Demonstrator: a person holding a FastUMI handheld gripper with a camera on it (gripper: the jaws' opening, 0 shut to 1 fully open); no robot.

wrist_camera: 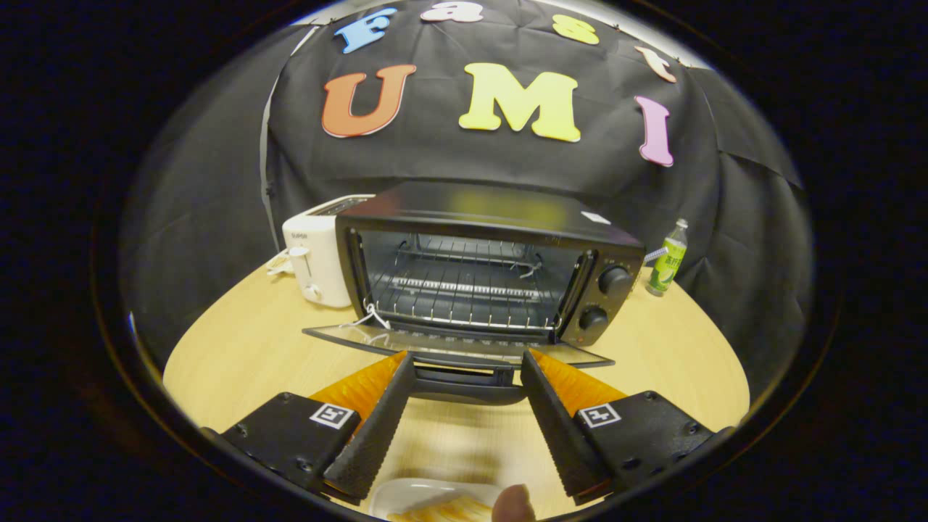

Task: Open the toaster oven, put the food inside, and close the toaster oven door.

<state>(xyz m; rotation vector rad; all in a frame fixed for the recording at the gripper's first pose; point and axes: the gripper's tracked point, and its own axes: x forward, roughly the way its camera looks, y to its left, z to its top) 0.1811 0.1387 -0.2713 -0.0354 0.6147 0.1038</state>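
Counting from the gripper view: one toaster oven [482,272], black, standing on a round light-wood table [239,355]. Its door [457,346] is dropped flat open toward the camera, glass pane up, with the dark door handle [464,388] on its near edge. Inside, one wire rack [464,290] and a heating rod across the back. Two black knobs [603,299] stacked on the right-hand panel; markings around them too small to read. A small pale sticker on the oven's top, unreadable.

One white pop-up toaster [315,254] stands just left of the oven, touching or nearly so; it carries a small grey word on its side, too blurred to make out. One green-labelled bottle [668,259] stands to the right of the oven, apart from it; label text not legible.

Gripper [464,428]: two black fingers [373,435] spread wide, holding nothing, tips reaching up to the door handle, which lies between and just beyond them. One square black-and-white marker on each finger mount, two in all.

One white plate [409,495] of pale orange food [435,512] sits close under the gripper, between the fingers' bases. One fingertip of a person [513,505] shows at its edge.
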